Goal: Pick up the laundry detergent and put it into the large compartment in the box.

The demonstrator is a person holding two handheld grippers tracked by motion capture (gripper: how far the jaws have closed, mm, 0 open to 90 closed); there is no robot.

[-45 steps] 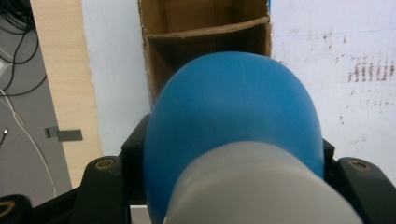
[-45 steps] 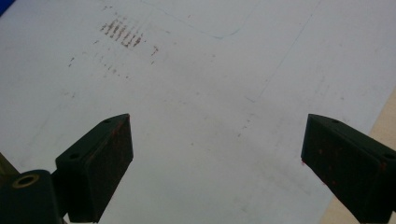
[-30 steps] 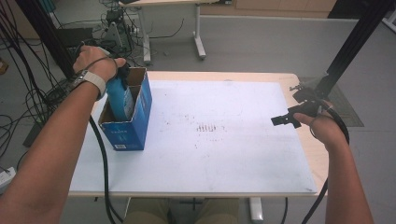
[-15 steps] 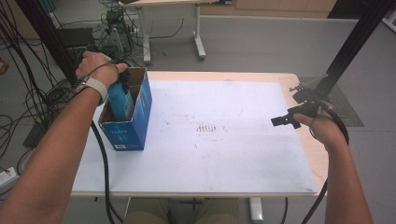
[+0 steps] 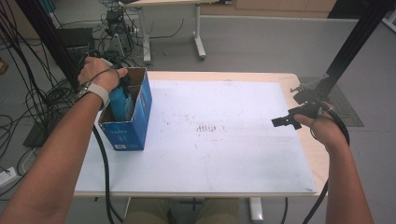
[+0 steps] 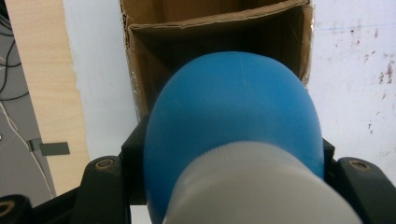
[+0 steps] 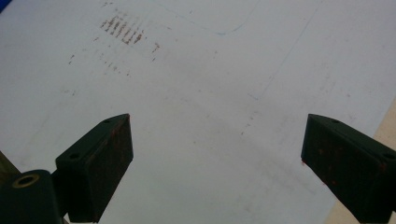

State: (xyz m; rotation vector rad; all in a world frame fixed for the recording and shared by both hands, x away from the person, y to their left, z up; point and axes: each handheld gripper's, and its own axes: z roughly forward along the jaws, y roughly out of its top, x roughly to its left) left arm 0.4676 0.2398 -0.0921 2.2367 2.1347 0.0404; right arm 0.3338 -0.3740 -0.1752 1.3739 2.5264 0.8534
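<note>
The box (image 5: pixel 133 119) is blue outside with small white lettering, plain brown cardboard inside (image 6: pixel 215 42). The bottle (image 6: pixel 233 126) in it is blue with a pale grey-white band. The mat (image 5: pixel 219 140) is white, marked with rusty brown specks and a patch of short stripes (image 7: pixel 122 31). The tabletop (image 5: pixel 322 158) edge is light wood. Both tongs (image 7: pixel 217 163) are black.

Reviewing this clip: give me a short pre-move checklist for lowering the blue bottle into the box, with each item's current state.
1. Left hand-held gripper clamped on the blue bottle: ok.
2. Bottle over the cardboard box opening: ok.
3. Compartment beneath the bottle free of contents: cannot tell, the bottle hides it.
4. Box standing upright on the white mat: ok.
5. Right hand-held gripper open, holding nothing, away from the box: ok.
</note>
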